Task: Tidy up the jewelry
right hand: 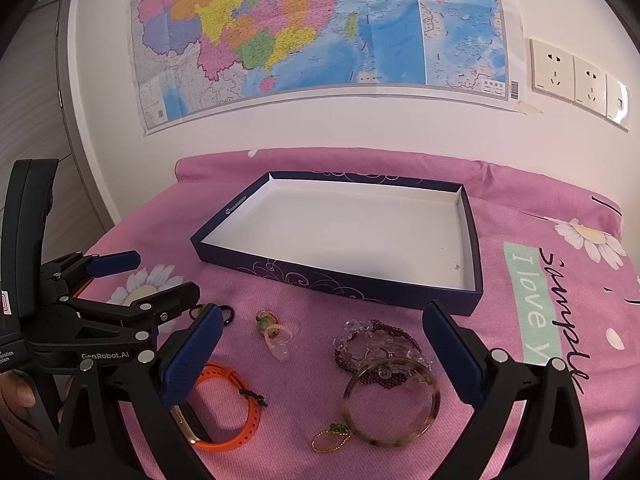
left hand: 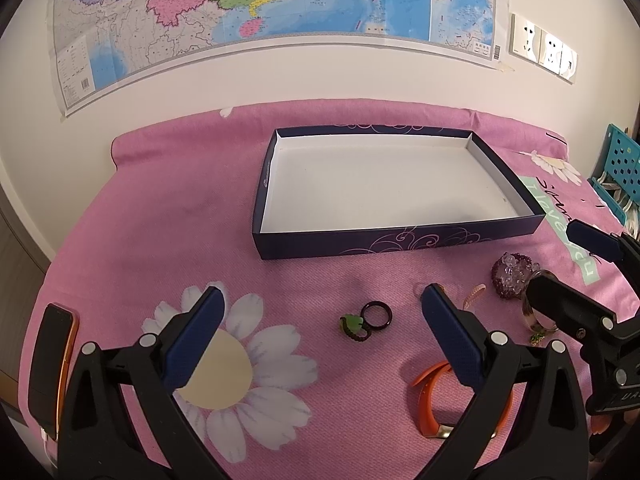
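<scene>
An empty dark blue box lid with a white inside [left hand: 400,236] [right hand: 340,276] lies on the pink cloth. In front of it lie a dark ring [left hand: 376,313], a green bead ring [left hand: 353,326], an orange band [left hand: 430,384] [right hand: 228,408], a purple and clear bead bracelet [left hand: 510,276] [right hand: 376,348], a tortoiseshell bangle [right hand: 392,400], a pink charm [right hand: 276,332] and a gold-and-green charm [right hand: 332,436]. My left gripper [left hand: 322,300] is open above the rings. My right gripper [right hand: 322,316] is open above the bracelet and bangle; it also shows in the left wrist view [left hand: 556,252].
A phone with an orange edge [left hand: 50,364] lies at the left edge of the cloth. A teal crate [left hand: 620,164] stands at the far right. A map [right hand: 320,28] and wall sockets [right hand: 576,76] are on the wall behind.
</scene>
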`<state>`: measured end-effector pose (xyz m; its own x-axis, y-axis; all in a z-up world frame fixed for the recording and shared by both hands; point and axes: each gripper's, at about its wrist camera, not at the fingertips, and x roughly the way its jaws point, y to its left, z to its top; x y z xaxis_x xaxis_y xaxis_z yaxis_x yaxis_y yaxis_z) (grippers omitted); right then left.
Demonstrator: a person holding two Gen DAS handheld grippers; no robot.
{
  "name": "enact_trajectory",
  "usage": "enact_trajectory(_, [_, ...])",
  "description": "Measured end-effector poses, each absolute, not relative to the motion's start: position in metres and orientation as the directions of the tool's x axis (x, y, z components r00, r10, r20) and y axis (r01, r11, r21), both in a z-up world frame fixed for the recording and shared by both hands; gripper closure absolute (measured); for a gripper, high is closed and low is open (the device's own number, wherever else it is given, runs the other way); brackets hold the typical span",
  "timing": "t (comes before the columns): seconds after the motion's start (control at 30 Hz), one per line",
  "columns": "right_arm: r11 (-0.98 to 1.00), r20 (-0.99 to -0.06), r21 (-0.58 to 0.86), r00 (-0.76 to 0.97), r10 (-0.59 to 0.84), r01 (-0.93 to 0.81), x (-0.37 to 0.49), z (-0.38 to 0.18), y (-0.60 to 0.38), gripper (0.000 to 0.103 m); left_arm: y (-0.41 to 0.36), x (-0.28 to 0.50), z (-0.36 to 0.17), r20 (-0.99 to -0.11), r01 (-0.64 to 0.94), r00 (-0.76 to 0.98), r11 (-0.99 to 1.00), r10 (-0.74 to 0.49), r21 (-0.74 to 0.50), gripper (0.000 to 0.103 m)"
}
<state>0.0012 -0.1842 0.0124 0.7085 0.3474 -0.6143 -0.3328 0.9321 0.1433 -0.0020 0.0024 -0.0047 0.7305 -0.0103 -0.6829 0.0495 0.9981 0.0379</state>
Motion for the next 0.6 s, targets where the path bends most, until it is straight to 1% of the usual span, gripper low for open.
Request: enact_trajectory(0.6, [0.932, -0.613, 0.139, 0.710, 0.347, -0.335, 0.0027, 0.0126, -0.1825, 0.006, 0.0010, -0.0021, -0.0070, -0.686, 0.053, 0.727, 0.998, -0.015, 0.033, 0.006])
